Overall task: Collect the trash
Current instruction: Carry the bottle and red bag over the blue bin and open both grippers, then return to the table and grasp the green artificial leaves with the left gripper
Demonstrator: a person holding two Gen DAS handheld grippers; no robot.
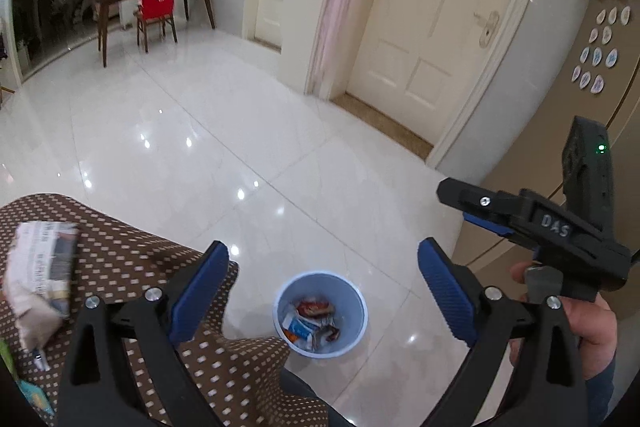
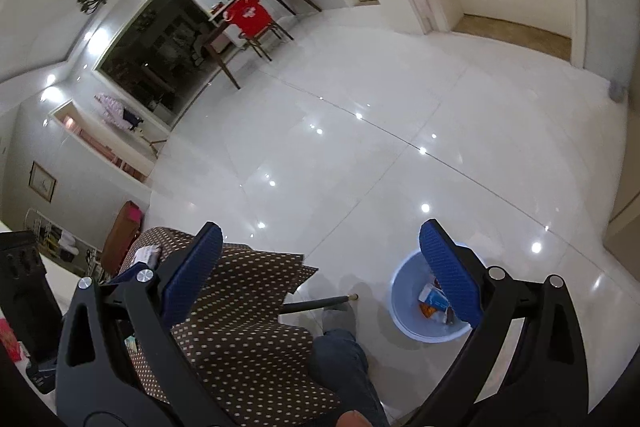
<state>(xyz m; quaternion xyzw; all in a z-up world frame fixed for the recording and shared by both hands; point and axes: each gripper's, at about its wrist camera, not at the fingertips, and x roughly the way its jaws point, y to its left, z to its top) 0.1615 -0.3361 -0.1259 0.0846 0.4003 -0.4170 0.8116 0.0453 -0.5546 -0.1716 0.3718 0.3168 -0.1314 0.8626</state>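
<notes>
A light blue bin (image 1: 320,313) stands on the white floor with several wrappers and cartons inside; it also shows in the right wrist view (image 2: 404,291). My left gripper (image 1: 323,291) is open and empty, held high above the bin. My right gripper (image 2: 320,275) is open and empty, with its right finger over the bin; its body also shows in the left wrist view at the right. A crumpled newspaper (image 1: 40,275) lies on the brown dotted tablecloth (image 1: 132,259) at the left, apart from both grippers.
A table corner with the dotted cloth (image 2: 236,307) sits left of the bin. A black rod (image 2: 320,303) sticks out below the cloth. The person's leg in jeans (image 2: 344,359) is beside the bin. Doors, a wooden table and a red-covered chair (image 1: 156,3) stand far off.
</notes>
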